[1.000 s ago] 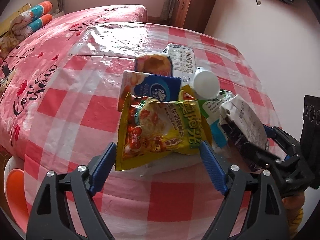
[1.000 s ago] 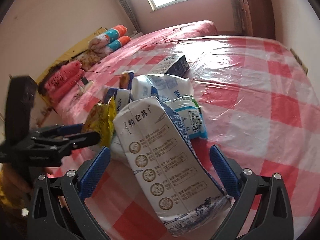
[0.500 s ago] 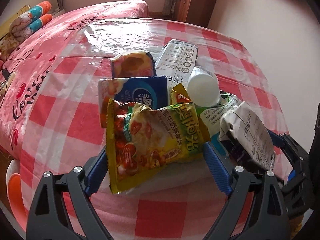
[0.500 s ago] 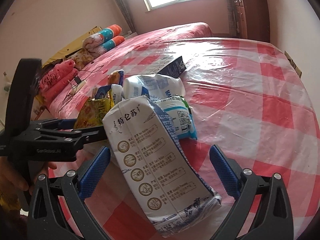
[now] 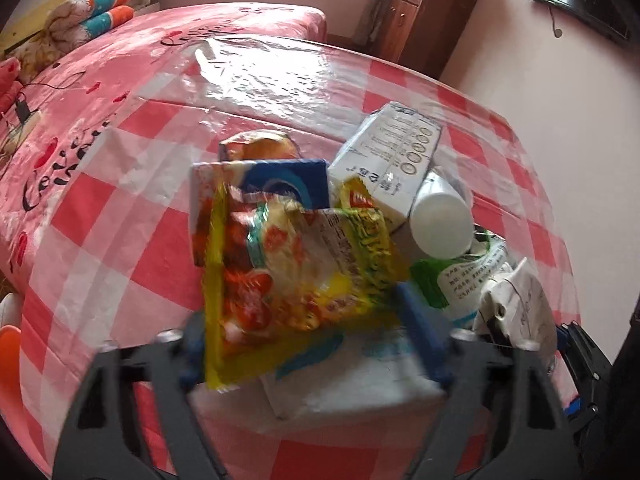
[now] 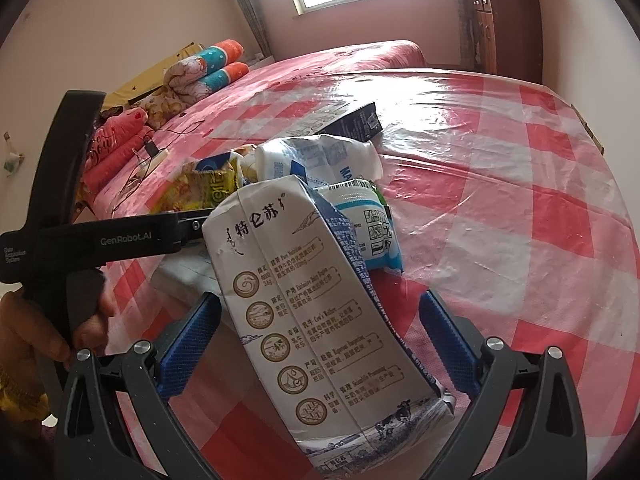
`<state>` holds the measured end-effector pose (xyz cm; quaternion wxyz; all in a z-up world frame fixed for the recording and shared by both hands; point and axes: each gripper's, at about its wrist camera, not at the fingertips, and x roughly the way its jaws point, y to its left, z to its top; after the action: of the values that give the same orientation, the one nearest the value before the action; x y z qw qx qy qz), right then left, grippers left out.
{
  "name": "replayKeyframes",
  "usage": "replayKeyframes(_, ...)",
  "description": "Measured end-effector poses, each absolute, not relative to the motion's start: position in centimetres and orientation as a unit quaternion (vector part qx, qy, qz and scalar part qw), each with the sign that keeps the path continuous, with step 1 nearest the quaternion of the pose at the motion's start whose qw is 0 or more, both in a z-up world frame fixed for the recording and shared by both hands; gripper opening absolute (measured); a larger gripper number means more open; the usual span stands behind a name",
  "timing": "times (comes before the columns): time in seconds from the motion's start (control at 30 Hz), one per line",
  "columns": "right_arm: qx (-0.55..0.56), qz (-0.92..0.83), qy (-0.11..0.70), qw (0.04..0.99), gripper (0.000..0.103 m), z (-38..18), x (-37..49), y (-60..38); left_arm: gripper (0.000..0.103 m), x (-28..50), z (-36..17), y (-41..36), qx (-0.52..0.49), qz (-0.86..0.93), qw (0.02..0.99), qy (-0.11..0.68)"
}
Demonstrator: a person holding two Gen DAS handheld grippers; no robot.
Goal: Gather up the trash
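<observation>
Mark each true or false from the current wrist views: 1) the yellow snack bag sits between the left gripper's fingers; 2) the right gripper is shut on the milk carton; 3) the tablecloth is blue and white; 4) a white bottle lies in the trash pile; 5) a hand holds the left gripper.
1) True. The yellow snack bag sits between the closing jaws of the left gripper.
2) False. The right gripper is open; the crushed milk carton lies between its fingers, clear of both pads.
3) False. The tablecloth is red and white checks.
4) True. The white bottle lies on its side beside another carton.
5) True. A hand grips its handle in the right wrist view.
</observation>
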<state>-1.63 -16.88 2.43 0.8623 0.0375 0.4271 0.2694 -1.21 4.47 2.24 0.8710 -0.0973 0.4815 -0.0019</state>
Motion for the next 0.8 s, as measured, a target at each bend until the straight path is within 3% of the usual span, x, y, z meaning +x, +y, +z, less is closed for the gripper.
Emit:
replayKeyframes(0.2,0.037,0.264,0.428,0.863,0.098,2.4,-1.5,-16.9,0.053,-1.6,3.0,4.9,-0.105,-0.007,0.881,0.461)
replayKeyframes(0.4,0.035,0.262,0.432,0.862,0.098,2.2,-1.4,-16.9,0.041,-2.2,3.5,5.0,-0.105,-0.017,0.886,0.451)
replayKeyframes(0.63,0.034,0.261,0.432,0.862,0.098,2.1,-1.3,-16.8,0.041,-4.9,3.4,4.4,-0.077,-0.042,0.876,0.474)
replayKeyframes(0.8,0.034,0.261,0.432,0.863,0.098,2.1,-1.3,-16.9,0.062,-7.1,3.4,3.9,-0.029,-0.078,0.866,0.494)
